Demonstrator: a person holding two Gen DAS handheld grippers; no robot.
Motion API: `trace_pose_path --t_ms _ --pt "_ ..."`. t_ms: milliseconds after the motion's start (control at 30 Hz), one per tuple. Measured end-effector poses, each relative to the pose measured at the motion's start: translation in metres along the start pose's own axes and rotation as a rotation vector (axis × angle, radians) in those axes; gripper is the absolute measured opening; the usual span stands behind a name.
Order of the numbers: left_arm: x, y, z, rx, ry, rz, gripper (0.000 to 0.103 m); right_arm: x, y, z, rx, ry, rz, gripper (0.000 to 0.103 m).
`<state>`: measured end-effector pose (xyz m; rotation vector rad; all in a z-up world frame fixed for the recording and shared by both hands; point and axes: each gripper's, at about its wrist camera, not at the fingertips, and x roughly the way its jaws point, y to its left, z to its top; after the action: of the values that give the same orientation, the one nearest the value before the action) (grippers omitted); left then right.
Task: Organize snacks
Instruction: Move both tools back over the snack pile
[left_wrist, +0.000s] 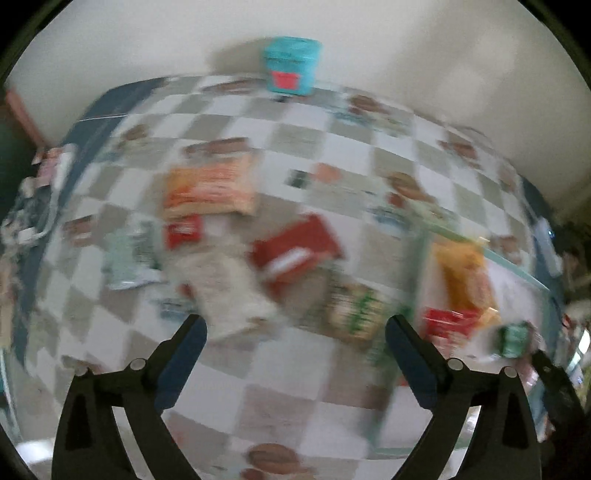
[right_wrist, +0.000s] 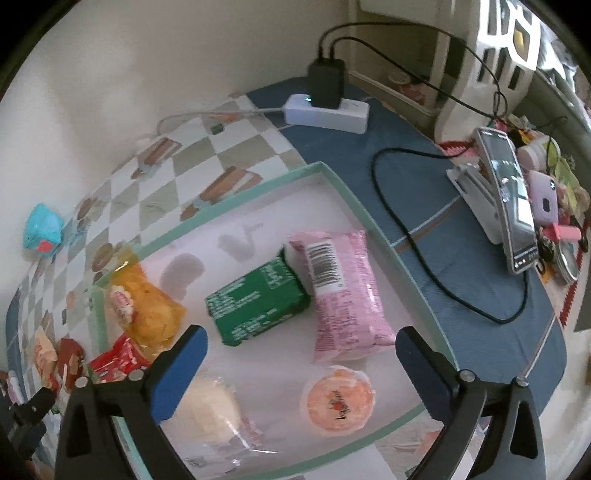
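Note:
The left wrist view is motion-blurred. My left gripper (left_wrist: 295, 328) is open and empty above loose snacks on the checkered cloth: an orange packet (left_wrist: 210, 188), a red packet (left_wrist: 295, 251), a white packet (left_wrist: 229, 291) and a green-and-tan packet (left_wrist: 354, 310). My right gripper (right_wrist: 301, 339) is open and empty over the green-rimmed tray (right_wrist: 258, 181). The tray holds a green pack (right_wrist: 255, 306), a pink pack (right_wrist: 347, 295), a round orange cup (right_wrist: 338, 400), a pale bun (right_wrist: 207, 406), a yellow cake pack (right_wrist: 147, 310) and a red packet (right_wrist: 118, 362).
A teal tub (left_wrist: 291, 66) stands at the table's far edge by the wall. A power strip (right_wrist: 327, 112) with a black charger, a looping black cable (right_wrist: 424, 258) and a phone on a stand (right_wrist: 509, 203) lie on the blue cloth right of the tray.

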<state>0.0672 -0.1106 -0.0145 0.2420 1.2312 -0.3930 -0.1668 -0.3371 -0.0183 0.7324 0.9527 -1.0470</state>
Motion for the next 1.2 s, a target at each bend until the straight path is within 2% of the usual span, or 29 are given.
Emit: trace_pose_path --t_ms 67,167,467,567,733,1200 --pt "-0.002 0.019 0.003 -0.027 -0.012 0.064 0.098 -0.004 0.007 -0.001 -0.024 -0.021 0.031 0.103" --pt "-0.006 0.048 0.005 -0.079 -0.022 0.116 0.098 -0.011 0.021 -0.005 -0.069 -0.055 0.068 0.103" --pt "-0.022 0.118 0.009 -0.216 -0.063 0.190 0.098 -0.025 0.062 -0.022 -0.165 -0.129 0.203 0.103" --pt "-0.025 0.133 0.009 -0.247 -0.070 0.210 0.098 -0.027 0.074 -0.030 -0.203 -0.141 0.220 0.103" --pt "-0.028 0.158 0.007 -0.302 -0.075 0.225 0.098 -0.029 0.092 -0.039 -0.252 -0.148 0.254 0.103" --pt "-0.022 0.212 0.004 -0.428 -0.049 0.188 0.098 -0.032 0.155 -0.072 -0.405 -0.103 0.295 0.103"
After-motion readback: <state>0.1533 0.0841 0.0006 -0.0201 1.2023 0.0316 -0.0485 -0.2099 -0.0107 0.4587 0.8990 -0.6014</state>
